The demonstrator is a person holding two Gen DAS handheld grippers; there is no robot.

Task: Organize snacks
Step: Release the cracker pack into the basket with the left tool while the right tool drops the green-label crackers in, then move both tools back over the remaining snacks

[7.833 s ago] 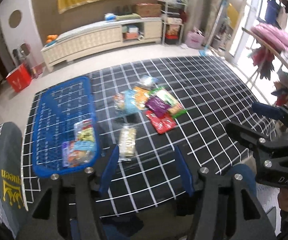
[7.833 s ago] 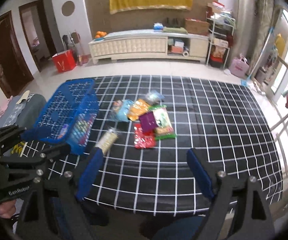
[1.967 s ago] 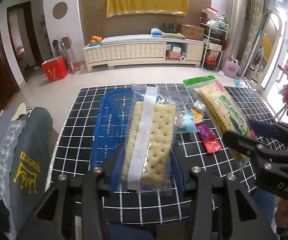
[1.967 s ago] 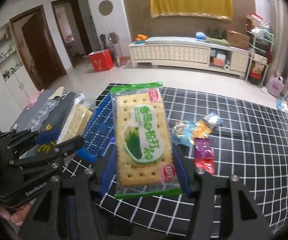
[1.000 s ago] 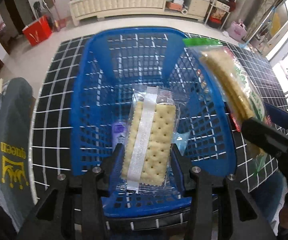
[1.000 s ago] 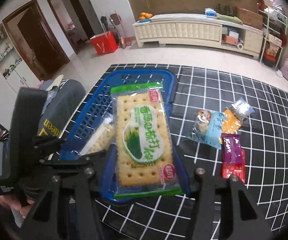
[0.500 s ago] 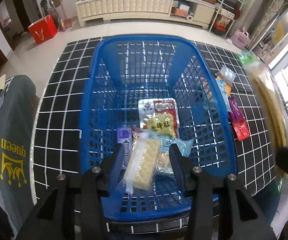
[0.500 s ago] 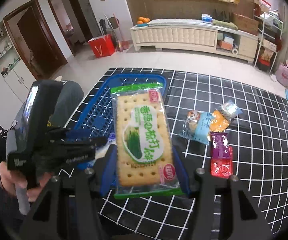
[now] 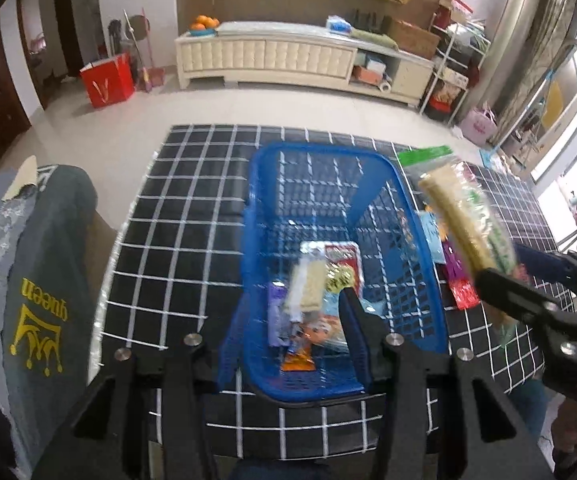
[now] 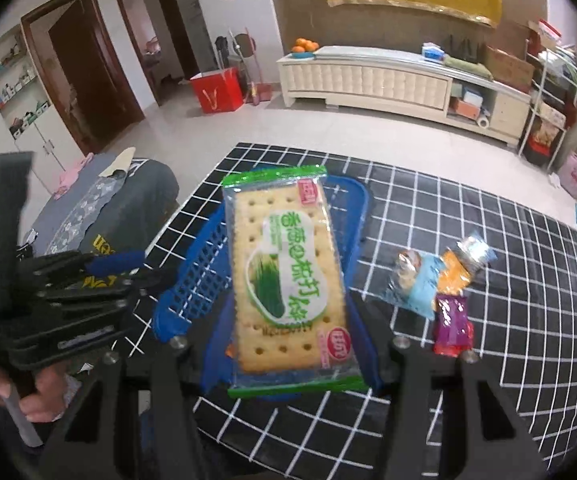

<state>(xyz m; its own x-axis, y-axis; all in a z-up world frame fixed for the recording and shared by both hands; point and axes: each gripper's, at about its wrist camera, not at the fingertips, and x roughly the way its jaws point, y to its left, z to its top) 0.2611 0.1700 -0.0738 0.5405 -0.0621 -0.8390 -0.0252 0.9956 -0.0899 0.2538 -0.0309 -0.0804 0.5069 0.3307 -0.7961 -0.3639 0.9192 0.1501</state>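
A blue mesh basket (image 9: 384, 184) stands on the black checked table and holds several snack packs, with a clear cracker pack (image 9: 306, 286) lying on top. My left gripper (image 9: 292, 320) is open and empty, above the basket's near end. My right gripper (image 10: 288, 328) is shut on a green-edged cracker pack (image 10: 286, 276), held up beside the basket's right rim (image 10: 362, 204); that pack also shows in the left wrist view (image 9: 466, 226). Loose snack packs (image 10: 434, 280) lie on the table to the right of the basket.
A grey garment with yellow print (image 9: 44, 280) hangs at the table's left edge. The table's near edge (image 9: 328, 440) runs just below the basket. A white cabinet (image 9: 288, 60) and a red bag (image 9: 106, 80) stand on the floor far behind.
My left gripper has let go of the clear cracker pack, which now lies in the basket, and has pulled back and up. My right gripper still holds the green cracker pack beside the basket.
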